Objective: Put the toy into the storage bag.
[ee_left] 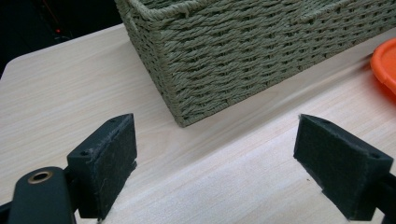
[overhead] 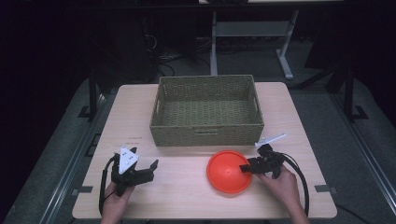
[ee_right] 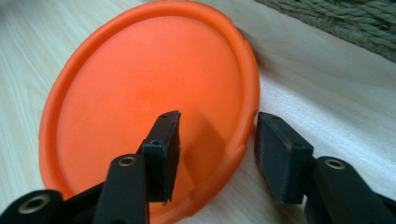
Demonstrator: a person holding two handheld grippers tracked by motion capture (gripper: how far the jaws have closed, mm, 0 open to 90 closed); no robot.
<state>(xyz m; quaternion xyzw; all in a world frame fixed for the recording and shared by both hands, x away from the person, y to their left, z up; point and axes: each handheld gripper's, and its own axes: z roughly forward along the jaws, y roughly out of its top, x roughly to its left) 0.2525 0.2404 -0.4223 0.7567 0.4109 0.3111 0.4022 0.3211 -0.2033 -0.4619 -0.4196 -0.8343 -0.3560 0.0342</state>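
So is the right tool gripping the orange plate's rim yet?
Apart. The right gripper view shows the right tool straddling the orange plate rim, with a gap beside the outer pad.

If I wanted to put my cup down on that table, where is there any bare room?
The widest bare patch lies between the left gripper and the orange plate, in front of the wicker basket. The left strip of the table beside the basket is free too. It is crowded at the right front, where the right gripper straddles the plate's rim.

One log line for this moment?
right tongs: astride plate rim, not clamped | left tongs: open, idle | basket: empty
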